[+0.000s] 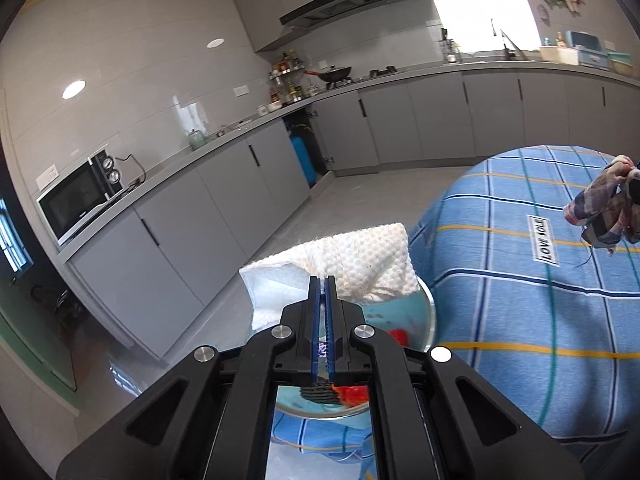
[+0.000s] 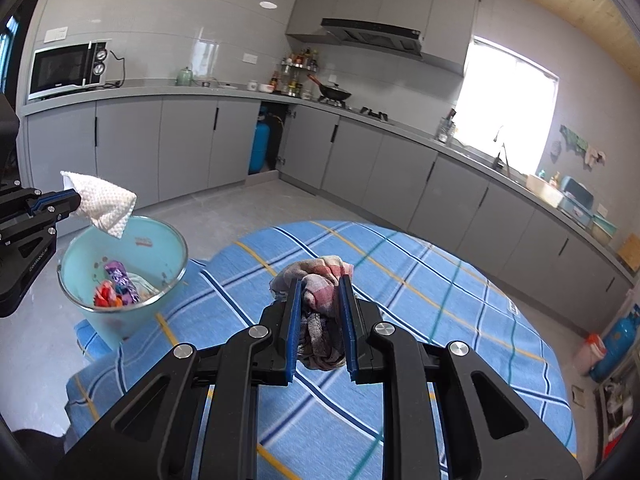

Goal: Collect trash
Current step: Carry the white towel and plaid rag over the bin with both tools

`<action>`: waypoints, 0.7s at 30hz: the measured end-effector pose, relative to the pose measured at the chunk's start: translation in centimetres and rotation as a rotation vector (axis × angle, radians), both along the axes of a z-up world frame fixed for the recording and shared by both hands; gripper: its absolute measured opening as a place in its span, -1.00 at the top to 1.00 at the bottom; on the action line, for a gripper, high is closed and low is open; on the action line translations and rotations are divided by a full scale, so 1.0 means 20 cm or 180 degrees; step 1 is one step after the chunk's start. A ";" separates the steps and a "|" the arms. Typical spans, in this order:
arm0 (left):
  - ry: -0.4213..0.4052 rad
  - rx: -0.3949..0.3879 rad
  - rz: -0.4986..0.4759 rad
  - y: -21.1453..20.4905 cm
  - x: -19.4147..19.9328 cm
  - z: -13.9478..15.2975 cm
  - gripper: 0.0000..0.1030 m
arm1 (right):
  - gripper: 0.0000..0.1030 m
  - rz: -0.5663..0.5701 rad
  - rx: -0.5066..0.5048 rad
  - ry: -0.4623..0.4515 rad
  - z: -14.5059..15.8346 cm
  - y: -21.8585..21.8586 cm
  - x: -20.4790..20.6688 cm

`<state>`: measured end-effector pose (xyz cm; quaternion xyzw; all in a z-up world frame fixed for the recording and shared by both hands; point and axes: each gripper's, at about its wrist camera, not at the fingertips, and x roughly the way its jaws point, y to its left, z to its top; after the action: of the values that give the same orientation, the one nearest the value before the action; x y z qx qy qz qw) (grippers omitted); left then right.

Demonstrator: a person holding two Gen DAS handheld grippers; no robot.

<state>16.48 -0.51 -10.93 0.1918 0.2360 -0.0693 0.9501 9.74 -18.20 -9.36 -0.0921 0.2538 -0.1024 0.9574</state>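
1. Kitchen with grey cabinets along the walls, microwave on the counter at 10 o'clock in the right wrist view, wok on the stove near 12, bright window at 2.
2. Table under a blue plaid tablecloth fills the lower centre of that view.
3. Teal bucket stands at the table's edge, 9 o'clock from the right tool; colourful wrappers lie in its bottom.
4. Left tool: fingers pressed together, clamped on a white paper towel. Towel hangs over the bucket rim, above the opening, not inside.
5. Right tool: fingers partly apart, gripping a crumpled plaid cloth between the blue pads. Cloth bunches out past the fingertips toward 12 and sits over the tablecloth; can't tell if it touches it.
6. In the left wrist view the same cloth shows at 3 o'clock, well apart from the towel.
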 end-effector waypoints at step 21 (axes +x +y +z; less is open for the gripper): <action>-0.0023 -0.0034 0.0425 0.24 0.12 0.03 0.95 | 0.63 0.0389 -0.0085 -0.0092 0.09 0.25 0.18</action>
<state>18.78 4.32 -10.38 0.1708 0.2446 -0.0063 0.9544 13.33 -13.28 -7.59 -0.1187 0.2325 -0.0484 0.9641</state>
